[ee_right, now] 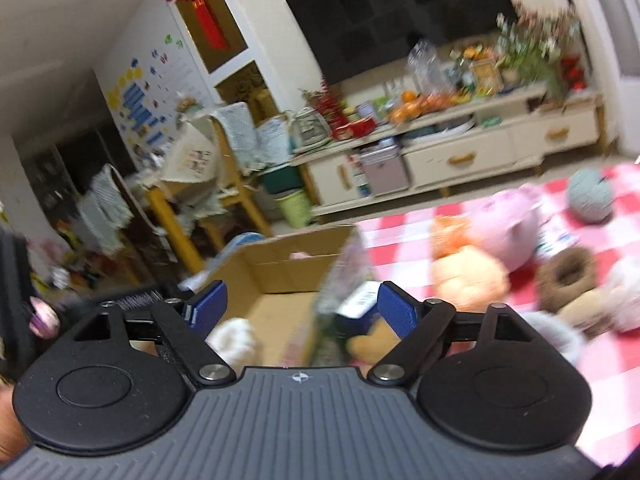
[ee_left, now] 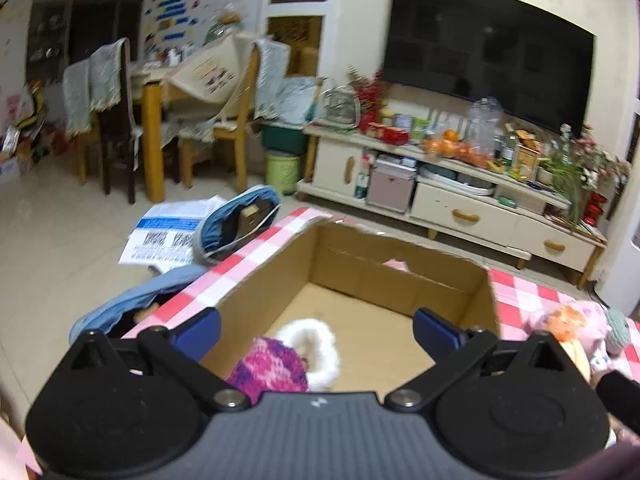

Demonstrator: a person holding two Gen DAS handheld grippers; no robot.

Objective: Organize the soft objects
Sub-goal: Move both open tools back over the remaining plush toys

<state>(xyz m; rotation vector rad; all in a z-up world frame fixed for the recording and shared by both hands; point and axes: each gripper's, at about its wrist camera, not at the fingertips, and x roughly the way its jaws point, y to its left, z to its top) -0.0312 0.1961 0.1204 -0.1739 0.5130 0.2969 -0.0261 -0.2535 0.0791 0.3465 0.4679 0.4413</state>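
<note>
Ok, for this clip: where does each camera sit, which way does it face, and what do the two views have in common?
Left wrist: rides on the left gripper, looking along its open jaws into the cardboard box, where a pink knitted hat lies; only the gripper shows.
Right wrist: rides on the right gripper, tilted, looking across the box's right wall toward soft toys on the checked cloth; jaws open, a fingertip shows at left.
Shared: the box, the TV and its cabinet.
</note>
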